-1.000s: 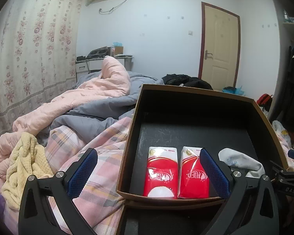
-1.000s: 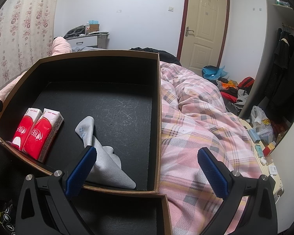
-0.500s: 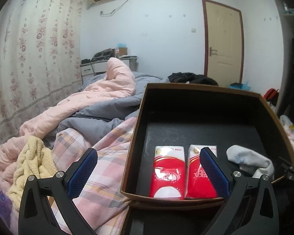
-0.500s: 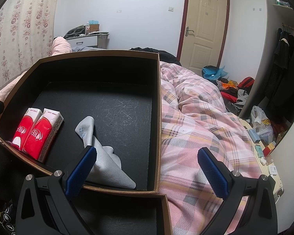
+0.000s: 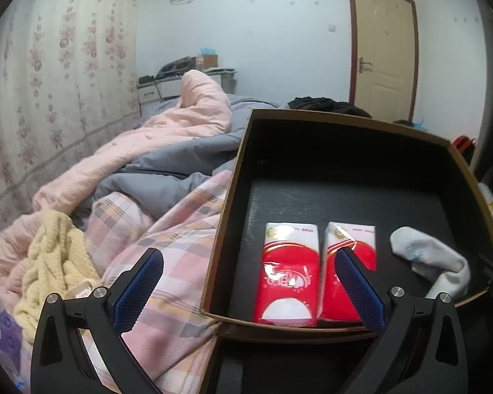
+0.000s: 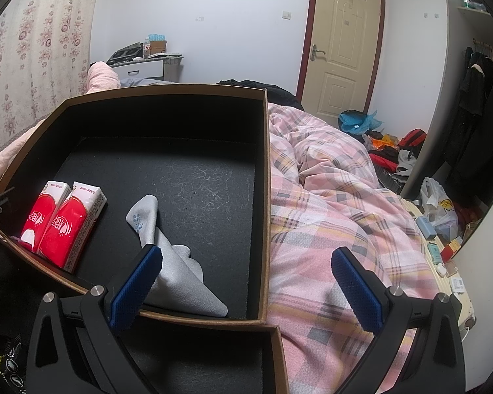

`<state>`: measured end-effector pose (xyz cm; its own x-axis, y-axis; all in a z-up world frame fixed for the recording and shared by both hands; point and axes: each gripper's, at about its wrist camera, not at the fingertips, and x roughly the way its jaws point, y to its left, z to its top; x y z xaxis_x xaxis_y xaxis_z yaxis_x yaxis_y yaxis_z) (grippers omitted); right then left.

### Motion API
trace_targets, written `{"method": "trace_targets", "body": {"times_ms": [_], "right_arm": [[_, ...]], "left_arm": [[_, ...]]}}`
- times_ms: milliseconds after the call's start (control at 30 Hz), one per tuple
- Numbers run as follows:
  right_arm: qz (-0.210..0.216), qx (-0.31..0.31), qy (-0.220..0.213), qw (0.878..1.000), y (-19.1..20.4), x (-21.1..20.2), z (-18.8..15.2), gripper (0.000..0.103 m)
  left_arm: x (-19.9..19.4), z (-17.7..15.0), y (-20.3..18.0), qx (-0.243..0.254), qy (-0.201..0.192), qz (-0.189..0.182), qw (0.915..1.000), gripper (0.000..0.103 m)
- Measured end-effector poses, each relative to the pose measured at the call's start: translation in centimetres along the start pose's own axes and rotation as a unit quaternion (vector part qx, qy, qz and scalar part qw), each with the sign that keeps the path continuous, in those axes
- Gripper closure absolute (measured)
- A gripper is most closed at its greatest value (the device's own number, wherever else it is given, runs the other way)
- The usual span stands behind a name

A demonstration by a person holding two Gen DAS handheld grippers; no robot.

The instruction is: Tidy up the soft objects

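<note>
1. bed [image 6: 328, 203] with a pink plaid quilt fills most of both views; a pink and grey duvet [image 5: 167, 151] is bunched on the curtain side.
2. black box [image 6: 267, 164] with a brown rim sits on the quilt, open top. a second black box [image 6: 279, 354] sits just in front of it, touching its near wall.
3. yellow knit cloth [image 5: 52, 262] lies crumpled on the bed, outside the box, on the left gripper's side.
4. grey sock [image 6: 177, 262] lies flat on the box floor near the front wall, to the right of the packs, not touching them.
5. two red tissue packs [image 5: 292, 272] lie side by side, touching, in the near left corner of the box.
6. left gripper [image 5: 246, 289]: fingers wide apart, nothing between them, hovering above the box's near left corner; one finger over the quilt, the other over the packs.
7. right gripper [image 6: 246, 282]: fingers wide apart, holding nothing, above the box's near right corner; its left finger overlaps the sock in view, contact unclear.
</note>
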<state>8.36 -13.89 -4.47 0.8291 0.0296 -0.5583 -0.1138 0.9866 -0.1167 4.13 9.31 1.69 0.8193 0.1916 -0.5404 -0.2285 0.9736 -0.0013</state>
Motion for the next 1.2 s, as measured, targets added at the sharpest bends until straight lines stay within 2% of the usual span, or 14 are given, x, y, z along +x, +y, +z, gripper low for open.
{"method": "trace_targets", "body": {"times_ms": [133, 200, 233, 433, 533, 667, 800, 1000, 1200], "right_arm": [[0.000, 0.000, 0.000, 1.000, 0.0, 0.0, 0.0, 0.001], [0.000, 0.000, 0.000, 1.000, 0.0, 0.0, 0.0, 0.001], [0.000, 0.000, 0.000, 1.000, 0.0, 0.0, 0.0, 0.001], [0.000, 0.000, 0.000, 1.000, 0.1, 0.0, 0.0, 0.001], [0.000, 0.000, 0.000, 1.000, 0.1, 0.0, 0.0, 0.001], [0.000, 0.000, 0.000, 1.000, 0.1, 0.0, -0.1, 0.001], [0.000, -0.001, 0.000, 1.000, 0.0, 0.0, 0.0, 0.001], [-0.001, -0.001, 0.000, 1.000, 0.0, 0.1, 0.0, 0.001], [-0.001, -0.001, -0.001, 1.000, 0.1, 0.0, 0.0, 0.001]], "left_arm": [[0.1, 0.1, 1.5, -0.050, 0.004, -0.070, 0.9962, 0.000], [-0.1, 0.1, 1.8, -0.076, 0.003, -0.086, 0.9934, 0.000], [-0.1, 0.1, 2.2, -0.092, 0.005, -0.090, 0.9917, 0.000], [-0.2, -0.1, 2.4, -0.122, -0.001, -0.071, 0.9900, 0.000], [-0.3, -0.1, 2.3, -0.121, -0.002, -0.074, 0.9899, 0.000], [0.3, 0.3, 1.4, -0.074, 0.009, -0.069, 0.9948, 0.004], [0.1, 0.4, 1.3, -0.068, 0.004, -0.066, 0.9955, 0.004], [-0.7, 0.7, 1.5, -0.065, -0.018, -0.104, 0.9923, 0.004], [-0.6, 0.8, 1.8, -0.097, -0.019, -0.143, 0.9848, 0.004]]}}
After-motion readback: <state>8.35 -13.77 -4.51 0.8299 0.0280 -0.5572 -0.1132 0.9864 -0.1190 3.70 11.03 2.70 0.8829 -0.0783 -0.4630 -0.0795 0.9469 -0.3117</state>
